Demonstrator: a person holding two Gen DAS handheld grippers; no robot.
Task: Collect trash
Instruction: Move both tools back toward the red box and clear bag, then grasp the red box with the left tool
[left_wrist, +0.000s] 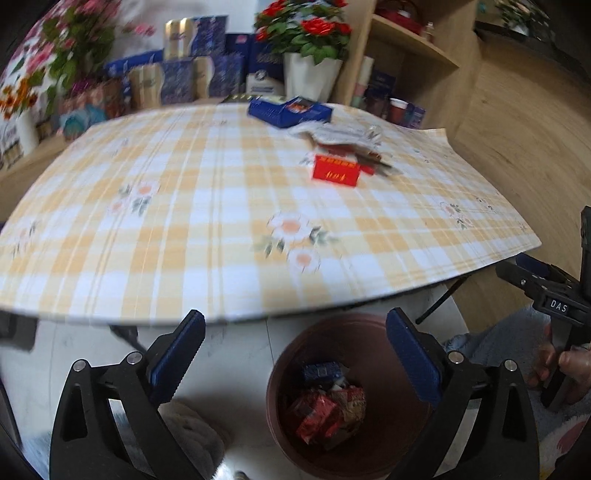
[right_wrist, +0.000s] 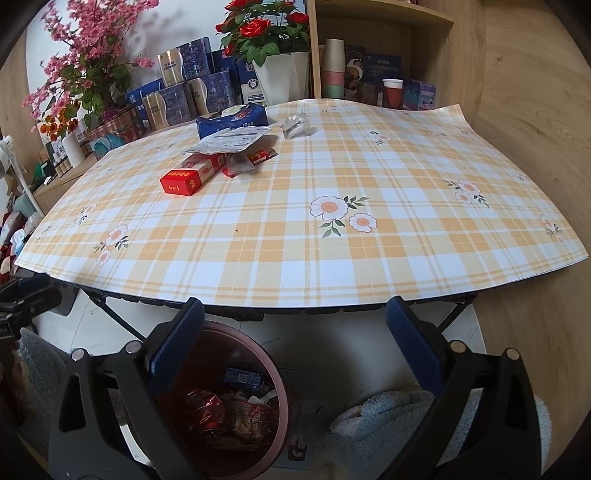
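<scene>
One hand (left_wrist: 565, 373), left view only.

The table (right_wrist: 332, 236) wears a yellow-checked floral cloth. A red box (right_wrist: 183, 181) lies on it; just behind the box sit a white crumpled wrapper (right_wrist: 231, 142) and a blue packet (right_wrist: 236, 120) (partly under the wrapper), with clear plastic (right_wrist: 295, 125) farther right.

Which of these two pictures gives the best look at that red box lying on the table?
The right wrist view. There the red box is sharp, so its gold lettering and its place partly under the pile of wrappers are plain. The left wrist view shows the same red box, but blurred and further off, with its markings smeared.
</scene>
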